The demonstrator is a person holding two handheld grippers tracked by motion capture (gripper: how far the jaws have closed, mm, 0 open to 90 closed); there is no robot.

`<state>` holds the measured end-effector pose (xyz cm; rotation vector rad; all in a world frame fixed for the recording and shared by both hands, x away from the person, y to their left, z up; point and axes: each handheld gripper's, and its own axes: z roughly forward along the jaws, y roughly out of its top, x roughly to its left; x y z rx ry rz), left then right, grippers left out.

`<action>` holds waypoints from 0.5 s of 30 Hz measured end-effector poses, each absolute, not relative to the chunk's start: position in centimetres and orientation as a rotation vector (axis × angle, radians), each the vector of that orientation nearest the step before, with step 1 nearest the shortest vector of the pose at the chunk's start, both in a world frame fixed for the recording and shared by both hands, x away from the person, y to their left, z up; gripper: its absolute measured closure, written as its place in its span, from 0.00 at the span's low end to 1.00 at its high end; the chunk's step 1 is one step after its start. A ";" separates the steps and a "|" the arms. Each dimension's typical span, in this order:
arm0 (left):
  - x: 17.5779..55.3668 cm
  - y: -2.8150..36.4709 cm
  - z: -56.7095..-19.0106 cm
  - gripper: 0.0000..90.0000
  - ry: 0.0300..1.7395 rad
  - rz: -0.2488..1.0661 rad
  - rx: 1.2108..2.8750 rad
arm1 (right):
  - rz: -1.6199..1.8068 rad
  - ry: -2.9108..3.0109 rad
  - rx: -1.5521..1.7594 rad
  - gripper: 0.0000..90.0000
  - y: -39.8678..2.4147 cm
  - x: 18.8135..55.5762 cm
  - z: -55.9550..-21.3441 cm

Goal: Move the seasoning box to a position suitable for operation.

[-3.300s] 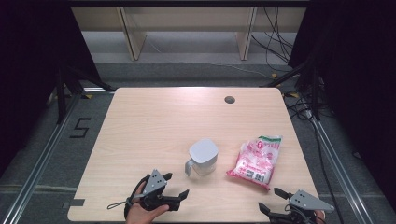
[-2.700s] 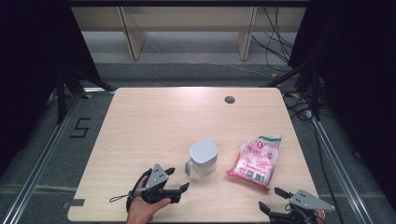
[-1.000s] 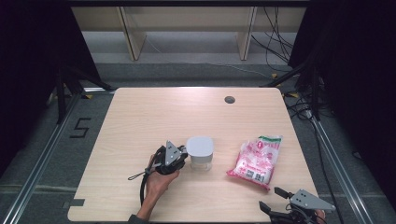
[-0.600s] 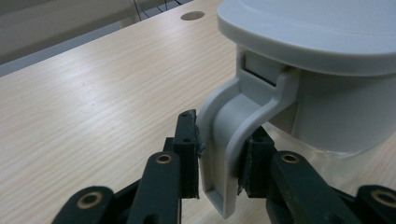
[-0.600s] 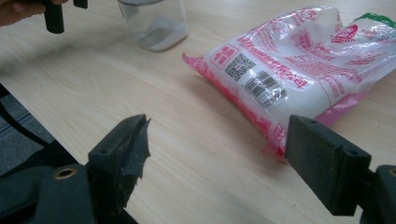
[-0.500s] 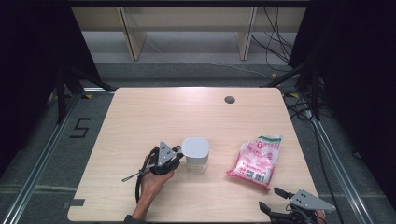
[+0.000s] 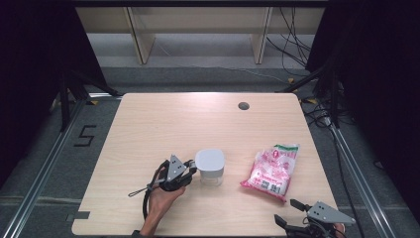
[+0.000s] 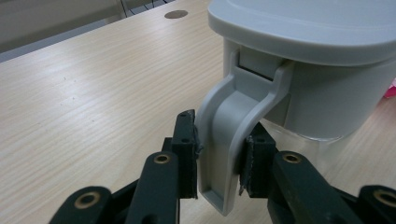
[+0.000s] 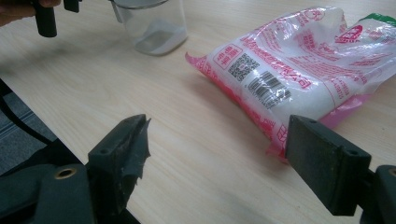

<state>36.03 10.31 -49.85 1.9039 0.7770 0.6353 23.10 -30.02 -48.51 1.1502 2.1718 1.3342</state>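
The left gripper pinches the grey handle of the lidded jug, one pad pressed on each side of it. The jug stands upright on the wooden table, directly ahead of those jaws, toward the near middle of the top. The right gripper hovers at the table's near right edge with its jaws spread wide and nothing between them. Just beyond them lies a pink-and-white bag, flat, right of the jug and apart from it.
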 end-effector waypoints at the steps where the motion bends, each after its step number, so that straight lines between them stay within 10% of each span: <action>1: 36.0 10.1 -49.9 0.79 0.778 0.625 1.896 | 1.336 2.178 1.158 0.25 -30.0 23.1 -48.5; 15: 36.0 9.9 -49.9 0.75 0.782 0.561 1.899 | 1.361 2.168 1.192 0.25 -30.5 23.0 -48.5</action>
